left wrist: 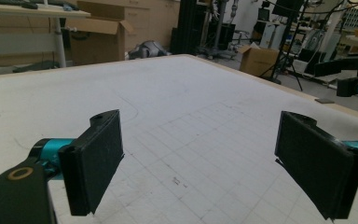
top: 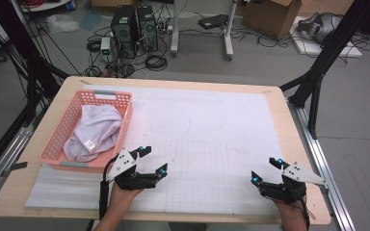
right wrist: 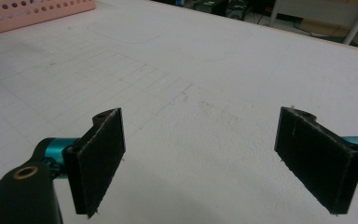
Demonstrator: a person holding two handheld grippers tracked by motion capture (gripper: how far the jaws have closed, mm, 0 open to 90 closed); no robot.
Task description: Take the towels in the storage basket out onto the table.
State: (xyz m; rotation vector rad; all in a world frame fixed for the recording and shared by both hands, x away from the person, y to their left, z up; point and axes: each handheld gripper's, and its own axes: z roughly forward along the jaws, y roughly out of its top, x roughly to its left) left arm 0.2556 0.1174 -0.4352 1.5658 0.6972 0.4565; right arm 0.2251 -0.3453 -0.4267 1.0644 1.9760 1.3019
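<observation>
Both tools are held wide open with nothing between the jaws: the left tool (top: 153,161) just beside the pink basket (top: 66,127), in which a white cloth (top: 95,131) is heaped, the right tool (top: 266,169) well apart over the worktop (top: 212,125).

No legible txt; small tag on white cloth (top: 95,132) too blurry.

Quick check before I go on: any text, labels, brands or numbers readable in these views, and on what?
None can be read.
Tag on the towel in the basket: print too small to read.
Small dark marks on the grid mat: too blurred to tell whether they are writing.
Cardboard box on the floor: no legible print.
</observation>
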